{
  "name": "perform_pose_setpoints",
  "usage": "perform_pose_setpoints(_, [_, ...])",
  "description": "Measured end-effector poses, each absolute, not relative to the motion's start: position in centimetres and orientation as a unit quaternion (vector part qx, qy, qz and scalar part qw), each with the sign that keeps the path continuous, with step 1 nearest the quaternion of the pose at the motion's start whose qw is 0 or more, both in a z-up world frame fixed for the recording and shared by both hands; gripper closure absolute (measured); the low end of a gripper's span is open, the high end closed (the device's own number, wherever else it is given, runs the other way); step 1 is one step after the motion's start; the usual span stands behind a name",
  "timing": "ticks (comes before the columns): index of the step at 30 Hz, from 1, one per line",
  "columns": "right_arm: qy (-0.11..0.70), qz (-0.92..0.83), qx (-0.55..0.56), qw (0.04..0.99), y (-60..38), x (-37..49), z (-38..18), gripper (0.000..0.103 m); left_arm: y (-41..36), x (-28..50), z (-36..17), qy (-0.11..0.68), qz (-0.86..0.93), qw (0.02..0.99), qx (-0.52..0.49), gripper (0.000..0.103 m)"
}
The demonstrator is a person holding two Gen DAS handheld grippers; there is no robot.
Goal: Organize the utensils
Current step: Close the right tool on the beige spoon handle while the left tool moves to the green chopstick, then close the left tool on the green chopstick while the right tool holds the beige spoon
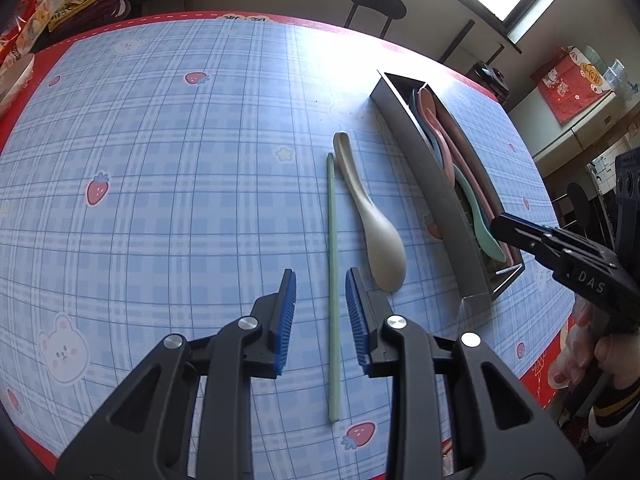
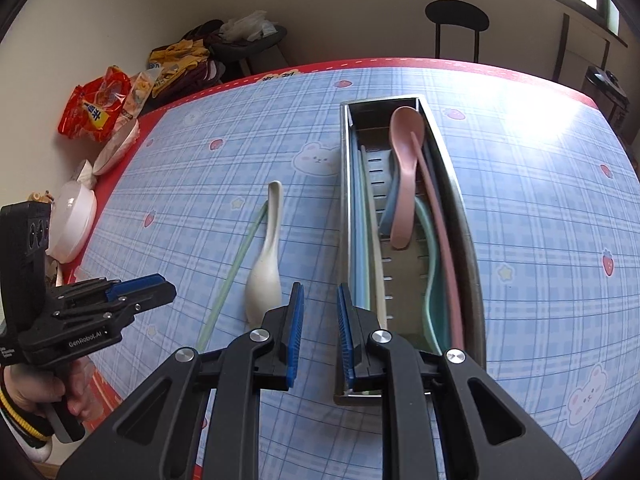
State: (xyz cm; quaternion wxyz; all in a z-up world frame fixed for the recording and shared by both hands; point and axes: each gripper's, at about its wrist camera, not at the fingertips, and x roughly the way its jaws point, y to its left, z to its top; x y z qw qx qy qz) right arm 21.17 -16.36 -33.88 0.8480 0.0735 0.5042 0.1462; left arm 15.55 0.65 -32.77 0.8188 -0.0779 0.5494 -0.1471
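A pale green chopstick (image 1: 332, 280) lies on the blue checked tablecloth, with a cream spoon (image 1: 376, 224) beside it on the right. My left gripper (image 1: 321, 284) is open and empty, its blue pads on either side of the chopstick, just above it. A steel utensil tray (image 2: 404, 240) holds a pink spoon (image 2: 404, 168), a pink chopstick (image 2: 444, 256), a green spoon and other pastel utensils. My right gripper (image 2: 320, 300) is open and empty above the tray's near left wall. The chopstick (image 2: 232, 272) and cream spoon (image 2: 266, 260) also show in the right wrist view.
White bowls (image 2: 74, 220) and snack bags (image 2: 96, 108) sit at the table's left edge. A black stool (image 2: 456, 20) stands behind the table. The tablecloth has a red border (image 1: 544, 372) near the front edge.
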Motion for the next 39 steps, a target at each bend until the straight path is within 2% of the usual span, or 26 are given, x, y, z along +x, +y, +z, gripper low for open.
perform_pose_setpoints(12, [0.535,0.191,0.044,0.822,-11.5,24.0,-35.6,0.086,0.5,15.0,-34.3,0.55,-0.153,0.816,-0.086,0.073])
perform_pose_setpoints(15, [0.545,0.195,0.038,0.815,-10.3,25.1,-36.1,0.078,1.1,15.3,-34.1,0.546,-0.153,0.818,-0.093,0.073])
perform_pose_setpoints(26, [0.594,0.167,0.023,0.786,-8.4,27.7,-38.7,0.078,4.6,14.7,-34.0,0.539,-0.128,0.823,-0.125,0.074])
perform_pose_setpoints(31, [0.615,0.153,0.025,0.773,-7.8,28.0,-39.4,0.073,5.1,14.2,-33.9,0.537,-0.128,0.823,-0.133,0.074])
perform_pose_setpoints(39, [0.616,0.153,0.036,0.772,-8.2,26.7,-39.6,0.076,4.0,13.9,-34.3,0.544,-0.149,0.816,-0.125,0.074])
